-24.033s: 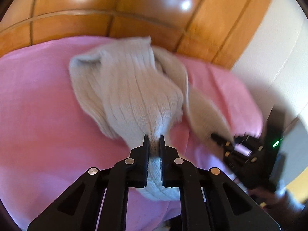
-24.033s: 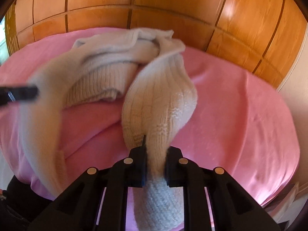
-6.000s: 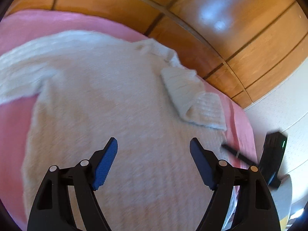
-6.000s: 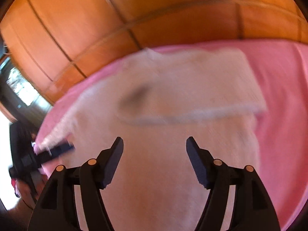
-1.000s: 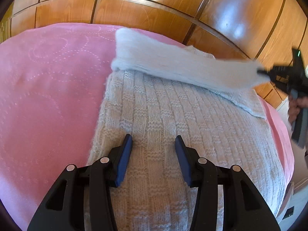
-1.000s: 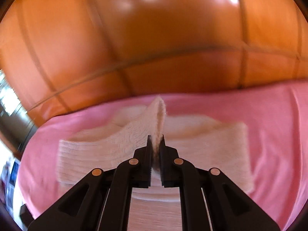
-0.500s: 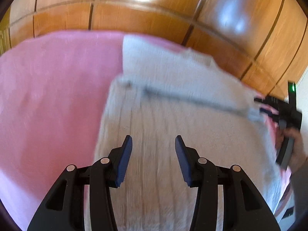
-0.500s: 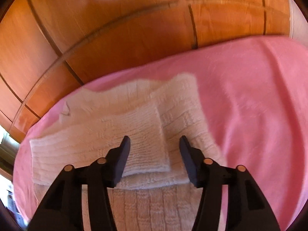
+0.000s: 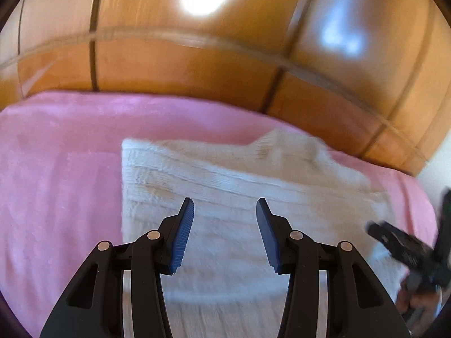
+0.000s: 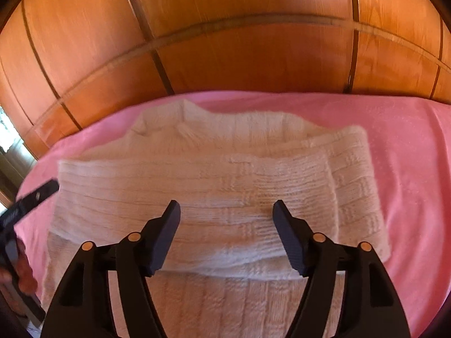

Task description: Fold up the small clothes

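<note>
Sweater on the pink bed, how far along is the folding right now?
Done: the sweater lies flat on the pink blanket, with both sleeves folded across its chest. In hand: nothing; the left gripper and right gripper are both open above it. Left: probably folding the body in half, since the lower part is not yet folded.

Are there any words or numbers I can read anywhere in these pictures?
No text can be read for certain.
Left gripper, seen at the edge of the right wrist view: pale marks on its black body, too blurred to read.
Cream sweater, pink blanket, wooden wardrobe doors: no words, labels or numbers on them.
</note>
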Available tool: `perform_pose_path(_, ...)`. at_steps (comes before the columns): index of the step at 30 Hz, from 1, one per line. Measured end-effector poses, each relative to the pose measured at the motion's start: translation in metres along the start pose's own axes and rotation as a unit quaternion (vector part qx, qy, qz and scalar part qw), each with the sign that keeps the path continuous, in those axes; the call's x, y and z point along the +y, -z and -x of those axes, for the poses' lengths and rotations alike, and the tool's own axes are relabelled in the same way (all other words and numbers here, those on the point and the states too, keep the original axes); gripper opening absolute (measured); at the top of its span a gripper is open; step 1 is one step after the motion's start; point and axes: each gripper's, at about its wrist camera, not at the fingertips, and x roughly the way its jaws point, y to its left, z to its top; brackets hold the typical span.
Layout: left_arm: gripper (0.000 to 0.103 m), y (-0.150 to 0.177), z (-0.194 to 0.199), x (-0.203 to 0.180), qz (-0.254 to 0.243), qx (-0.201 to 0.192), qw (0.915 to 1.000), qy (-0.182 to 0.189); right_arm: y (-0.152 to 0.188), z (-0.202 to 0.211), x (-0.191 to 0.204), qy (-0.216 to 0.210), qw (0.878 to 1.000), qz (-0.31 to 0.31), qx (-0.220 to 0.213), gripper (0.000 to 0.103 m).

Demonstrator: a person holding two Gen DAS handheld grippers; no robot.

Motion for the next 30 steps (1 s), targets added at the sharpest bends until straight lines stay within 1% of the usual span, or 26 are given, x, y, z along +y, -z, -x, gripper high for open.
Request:
perform_pose_path(2,0.045,0.001,-0.028,0.016,0.020,0.029,0.9992,-0.020,0.007,-0.007,-0.001,0.004,1.000,0.007,-0.004,0.075)
perform_pose_path(3,0.045,0.005,-0.040,0.026,0.028,0.037,0.9986,-0.026,0.010,-0.008,0.001,0.005,1.000,0.012,-0.010,0.080)
perform_pose_path(4,0.045,0.008,-0.042,0.030,0.025,0.029,0.9990,-0.023,0.015,-0.011,0.007,0.011,0.999,0.028,-0.018,0.087)
perform_pose_path(5,0.045,0.011,-0.041,0.031,0.015,0.018,0.9994,-0.024,0.020,-0.013,0.014,0.025,0.998,0.048,-0.023,0.089)
perform_pose_path(7,0.045,0.014,-0.039,0.028,0.003,0.011,0.9994,-0.033,0.025,-0.015,0.025,0.055,0.995,0.074,-0.026,0.091)
perform_pose_path(9,0.045,0.011,-0.038,0.030,0.012,0.016,0.9992,-0.035,0.025,-0.017,0.024,0.051,0.996,0.069,-0.026,0.092)
perform_pose_path(10,0.045,0.010,-0.034,0.029,0.014,0.018,0.9988,-0.044,0.025,-0.017,0.021,0.044,0.997,0.064,-0.027,0.092)
perform_pose_path(11,0.045,0.010,-0.029,0.025,0.011,0.018,0.9982,-0.057,0.024,-0.019,0.020,0.039,0.997,0.060,-0.028,0.092)
perform_pose_path(12,0.045,0.010,-0.021,0.017,-0.005,0.009,0.9969,-0.078,0.025,-0.018,0.019,0.035,0.997,0.057,-0.030,0.092)
perform_pose_path(13,0.045,0.012,-0.014,0.012,-0.018,-0.001,0.9961,-0.086,0.025,-0.018,0.018,0.035,0.997,0.057,-0.030,0.093)
perform_pose_path(15,0.045,0.017,-0.002,-0.002,-0.055,-0.018,0.9952,-0.079,0.025,-0.019,0.018,0.037,0.997,0.059,-0.030,0.093)
perform_pose_path(18,0.045,0.027,-0.012,-0.010,-0.084,-0.005,0.9924,-0.090,0.025,-0.017,0.018,0.034,0.997,0.058,-0.031,0.093)
perform_pose_path(20,0.045,0.031,-0.017,-0.005,-0.077,0.002,0.9932,-0.087,0.023,-0.021,0.020,0.031,0.997,0.056,-0.032,0.093)
perform_pose_path(25,0.049,0.031,-0.021,0.001,-0.062,-0.001,0.9951,-0.077,0.025,-0.018,0.018,0.023,0.998,0.052,-0.032,0.096)
perform_pose_path(30,0.050,0.035,-0.019,0.003,-0.053,-0.004,0.9963,-0.068,0.025,-0.019,0.018,0.021,0.998,0.050,-0.033,0.097)
